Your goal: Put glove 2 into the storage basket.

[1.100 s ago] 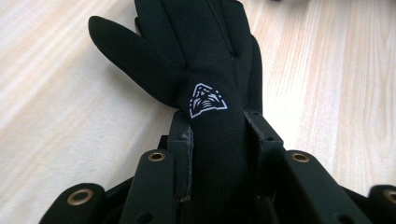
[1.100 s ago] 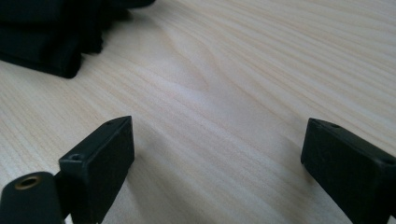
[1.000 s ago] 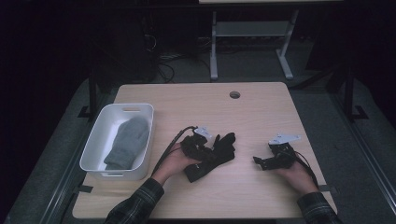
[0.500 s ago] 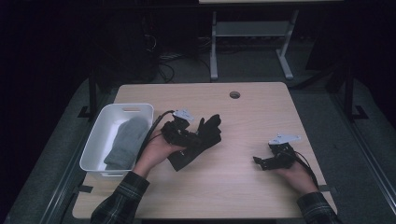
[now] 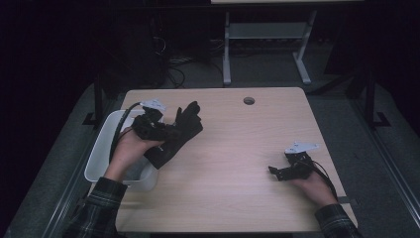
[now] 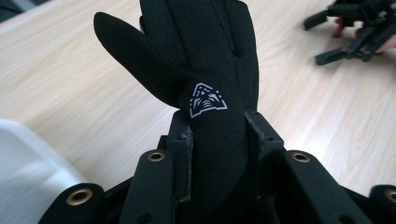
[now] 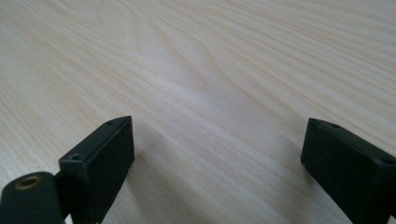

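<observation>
Jaws clamped around black glove (image 6: pixel 212 70) (white bin (image 5: pixel 101 158) just beside).

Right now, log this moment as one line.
left gripper: shut on black fabric glove, beside white plastic bin | right gripper: open, empty, over light wooden table

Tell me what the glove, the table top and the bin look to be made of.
Glove: matte black knit or neoprene-like fabric, going by its fine texture, seams and printed white logo. Table top: pale wood or wood-look laminate, smooth with visible grain lines. Bin: probably white plastic, with a smooth, rounded rim.
</observation>
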